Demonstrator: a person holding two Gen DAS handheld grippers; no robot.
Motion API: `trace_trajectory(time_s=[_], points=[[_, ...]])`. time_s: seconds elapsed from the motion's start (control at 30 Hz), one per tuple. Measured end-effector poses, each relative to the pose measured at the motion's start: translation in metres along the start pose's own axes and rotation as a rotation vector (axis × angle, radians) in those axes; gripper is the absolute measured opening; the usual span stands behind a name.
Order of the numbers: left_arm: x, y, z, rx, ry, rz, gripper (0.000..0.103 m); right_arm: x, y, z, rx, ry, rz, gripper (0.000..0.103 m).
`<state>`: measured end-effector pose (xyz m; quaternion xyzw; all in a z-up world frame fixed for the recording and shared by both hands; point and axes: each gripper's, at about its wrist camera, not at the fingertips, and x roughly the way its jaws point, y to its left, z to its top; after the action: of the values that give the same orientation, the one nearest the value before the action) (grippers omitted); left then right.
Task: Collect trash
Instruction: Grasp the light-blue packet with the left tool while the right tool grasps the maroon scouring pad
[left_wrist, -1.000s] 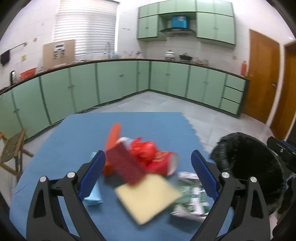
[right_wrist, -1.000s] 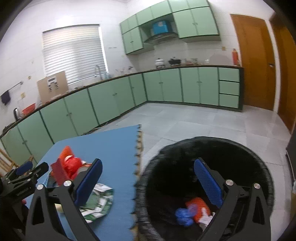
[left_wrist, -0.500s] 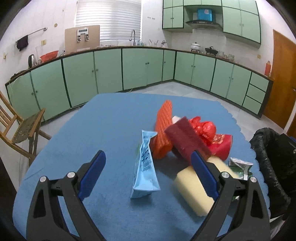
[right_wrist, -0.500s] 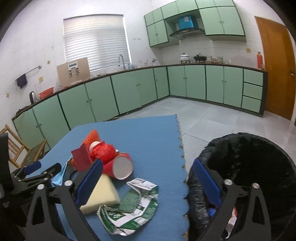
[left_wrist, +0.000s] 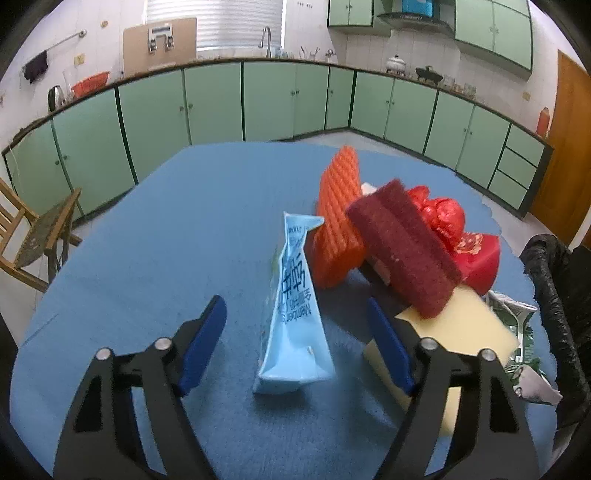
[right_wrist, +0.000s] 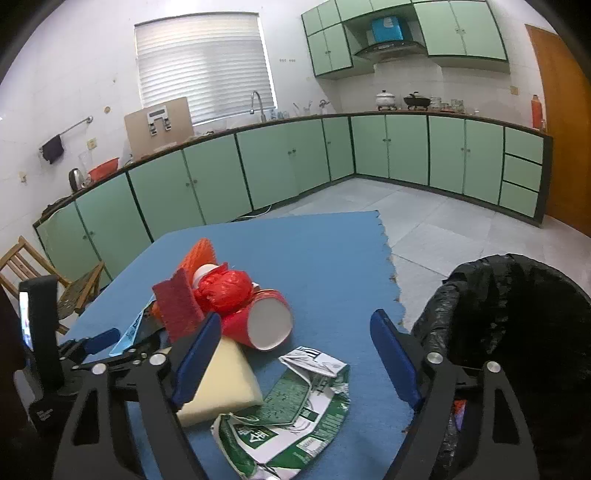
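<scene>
Both grippers over the blue mat (left_wrist: 147, 229); pile of trash sits toward the mat's bin-side edge.

Left gripper (left_wrist: 295, 341): jaws have just been closing, not yet clenched. Light blue pouch (left_wrist: 291, 314) stands between the blue pads with a visible gap either side, so nothing grasped. Judged: pouch is the left's pick.

Right gripper (right_wrist: 295, 354): jaws have likewise been narrowing, still released. Crumpled green-and-white carton (right_wrist: 291, 413) lies flat on the mat between and just below the fingers; no pad contact seen. Judged: carton is the right's pick.

Rest of the pile, placed from the pouch:
- orange ribbed sponge (left_wrist: 336, 218) just beyond it, leaning, seemingly touching its upper part
- maroon scouring pad (left_wrist: 402, 251) propped against the sponge, on the bin side
- red plastic bag (left_wrist: 439, 216) and red paper cup (right_wrist: 258, 321) behind the pad; cup on its side, mouth toward the right wrist camera
- pale yellow sponge (left_wrist: 465, 332) under the pad's lower end

Black-lined trash bin (right_wrist: 517, 325) stands off the mat's edge, beside the carton. A scrap of red shows inside, low by the right finger; contents otherwise too dark to read.

Progress, judged: the bin seems to hold a little, so early to middle. Seven items left on the mat, none in hand.
</scene>
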<state>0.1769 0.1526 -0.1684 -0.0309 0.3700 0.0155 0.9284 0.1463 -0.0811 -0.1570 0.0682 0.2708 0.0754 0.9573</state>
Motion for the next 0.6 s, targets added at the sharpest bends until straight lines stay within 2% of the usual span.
trace_trajectory(time_s=[0.07, 0.13, 0.17, 0.23, 0.47, 0.6], points=[[0.006, 0.001, 0.0, -0.009, 0.024, -0.008, 0.063, 0.002, 0.002, 0.001, -0.003, 0.003, 0.008, 0.077], [0.009, 0.004, -0.001, -0.018, 0.042, -0.024, 0.044, 0.004, 0.005, 0.002, -0.007, 0.005, 0.019, 0.073], [0.011, 0.006, -0.001, -0.026, 0.052, -0.041, 0.038, 0.005, 0.007, 0.003, -0.011, 0.007, 0.026, 0.071], [0.011, 0.009, 0.0, -0.039, 0.054, -0.049, 0.032, 0.007, 0.01, 0.003, -0.02, 0.01, 0.033, 0.07], [-0.003, 0.025, 0.004, -0.063, 0.008, -0.015, 0.03, 0.015, 0.03, 0.008, -0.051, 0.012, 0.079, 0.067], [-0.015, 0.038, 0.011, -0.071, -0.012, 0.033, 0.03, 0.023, 0.047, 0.01, -0.076, 0.015, 0.116, 0.067]])
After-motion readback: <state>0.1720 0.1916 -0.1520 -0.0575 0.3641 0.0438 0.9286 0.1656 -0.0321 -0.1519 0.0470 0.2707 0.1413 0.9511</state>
